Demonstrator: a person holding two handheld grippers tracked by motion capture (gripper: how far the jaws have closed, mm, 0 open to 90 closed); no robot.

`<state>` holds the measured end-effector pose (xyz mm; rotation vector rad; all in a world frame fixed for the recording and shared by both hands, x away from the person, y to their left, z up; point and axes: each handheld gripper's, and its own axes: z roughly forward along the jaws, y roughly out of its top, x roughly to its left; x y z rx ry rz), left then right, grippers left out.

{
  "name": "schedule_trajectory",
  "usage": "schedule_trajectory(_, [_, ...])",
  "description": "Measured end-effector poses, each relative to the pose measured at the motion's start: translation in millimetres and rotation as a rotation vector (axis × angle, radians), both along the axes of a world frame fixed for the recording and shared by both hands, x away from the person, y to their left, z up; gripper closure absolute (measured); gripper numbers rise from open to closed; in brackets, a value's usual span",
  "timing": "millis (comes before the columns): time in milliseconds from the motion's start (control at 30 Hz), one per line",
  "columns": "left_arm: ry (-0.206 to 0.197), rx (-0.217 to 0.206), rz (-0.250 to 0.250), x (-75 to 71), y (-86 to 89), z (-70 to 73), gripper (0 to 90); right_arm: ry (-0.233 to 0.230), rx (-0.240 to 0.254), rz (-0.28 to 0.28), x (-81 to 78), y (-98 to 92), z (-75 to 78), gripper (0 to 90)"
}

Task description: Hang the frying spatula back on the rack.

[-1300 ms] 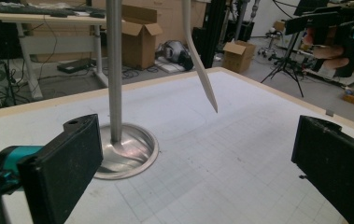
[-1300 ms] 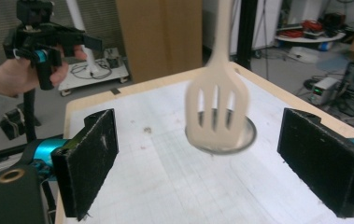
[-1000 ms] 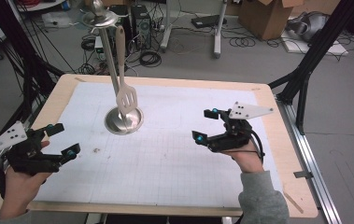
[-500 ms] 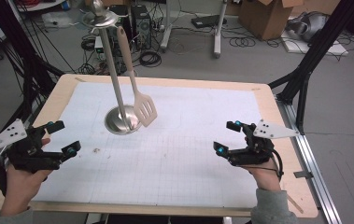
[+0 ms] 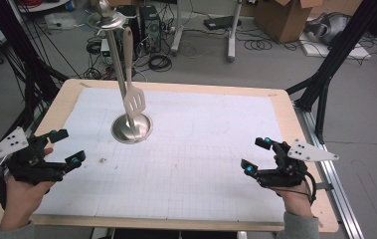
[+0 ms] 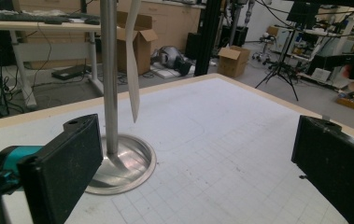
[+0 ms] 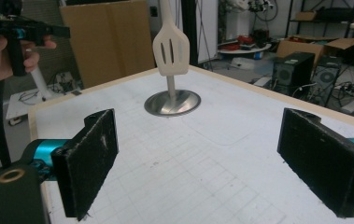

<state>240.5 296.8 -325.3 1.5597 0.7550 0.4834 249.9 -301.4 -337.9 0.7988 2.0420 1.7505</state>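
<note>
- High view first: a slotted spatula (image 5: 135, 99) is seen hanging from the top of a metal stand (image 5: 119, 69), blade down, just above the stand's round base (image 5: 132, 128) near the far-left part of the table (image 5: 285, 107).
- Left gripper (image 5: 65, 148) is held at the near-left edge, jaws spread wide, nothing gripped. Same for the right gripper (image 5: 256, 155) at the near-right, wide apart and empty.
- Both are parked well apart from the spatula, so the job looks either just wrapped up or not yet started, hard to call from this alone.
- If the spatula is to be taken off, the blade or lower handle should probably be pinched flat-on, not by the thin edge (left gripper view shows it edge-on (image 6: 133, 88), pretty slim).
- It's best lifted straight up off the hook before being pulled away, otherwise the stand could get tipped.
- The base could be steadied with the other gripper, since the pole is tall and looks top-heavy.
- Right gripper view gives the nicest face-on look at the blade (image 7: 170, 49), so an approach from that side would likely be easier lined up.
- Whether the spatula is swinging can't be told here, so a slow approach is advised.
</note>
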Motion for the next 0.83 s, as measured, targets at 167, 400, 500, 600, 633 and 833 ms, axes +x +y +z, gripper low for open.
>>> schedule_trajectory(167, [0.001, -0.003, 0.003, -0.4, 0.7, 0.1, 2.5, 0.0, 0.017, -0.045, -6.6, -14.9, -1.7, 11.6])
schedule_trajectory(400, [-0.001, -0.001, 0.005, -0.9, 0.5, 0.1, 2.5, 0.006, 0.036, -0.123, -12.5, -36.2, -6.7, 11.5])
schedule_trajectory(500, [-0.004, 0.001, 0.005, -1.6, 1.2, 0.2, 2.4, 0.006, 0.043, -0.154, -15.2, -45.2, -8.4, 11.6])
schedule_trajectory(600, [-0.001, 0.004, 0.009, -2.7, 1.6, -0.5, 2.5, 0.006, 0.053, -0.169, -17.5, -53.3, -10.1, 11.6])
schedule_trajectory(633, [0.0, 0.007, 0.009, -2.9, 1.7, -0.8, 2.5, 0.007, 0.052, -0.17, -18.2, -54.9, -10.3, 11.6])
schedule_trajectory(833, [0.002, 0.011, 0.015, -3.8, 1.1, -2.8, 2.4, -0.004, 0.067, -0.16, -20.7, -58.3, -9.4, 11.6])
